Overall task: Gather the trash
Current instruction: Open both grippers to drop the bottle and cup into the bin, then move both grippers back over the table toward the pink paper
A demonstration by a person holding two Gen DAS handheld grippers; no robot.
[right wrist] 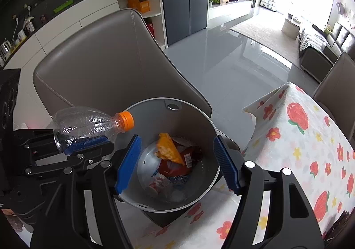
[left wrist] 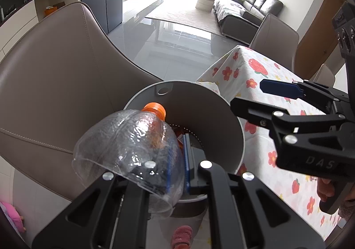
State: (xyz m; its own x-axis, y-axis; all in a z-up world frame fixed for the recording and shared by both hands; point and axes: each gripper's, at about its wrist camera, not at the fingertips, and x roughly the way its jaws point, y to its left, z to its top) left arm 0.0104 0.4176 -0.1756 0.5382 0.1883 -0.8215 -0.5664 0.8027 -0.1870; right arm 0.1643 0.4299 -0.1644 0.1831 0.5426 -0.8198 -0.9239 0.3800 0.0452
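- Your left tool (left wrist: pixel 177 173) is clamped on the base of a clear plastic bottle (left wrist: pixel 133 149), which fills the near view and hangs over the near rim of the grey bin (left wrist: pixel 221 115).
- Risk: the grip sits on thin, already dented plastic near the base, so the bottle could squirm out or pivot; I judge that letting go here might bounce the neck off the rim onto the chair (left wrist: pixel 55 82).
- Appearance: empty, crumpled, glossy, unlabelled, with an orange cap (right wrist: pixel 127 120) pointing toward the bin.
- Your right tool (right wrist: pixel 177 160) is spread wide and holds nothing, hovering above the bin mouth.
- Wrappers (right wrist: pixel 170 153) already lie inside; the floral-clothed counter (right wrist: pixel 299 138) stands just beside the bin.
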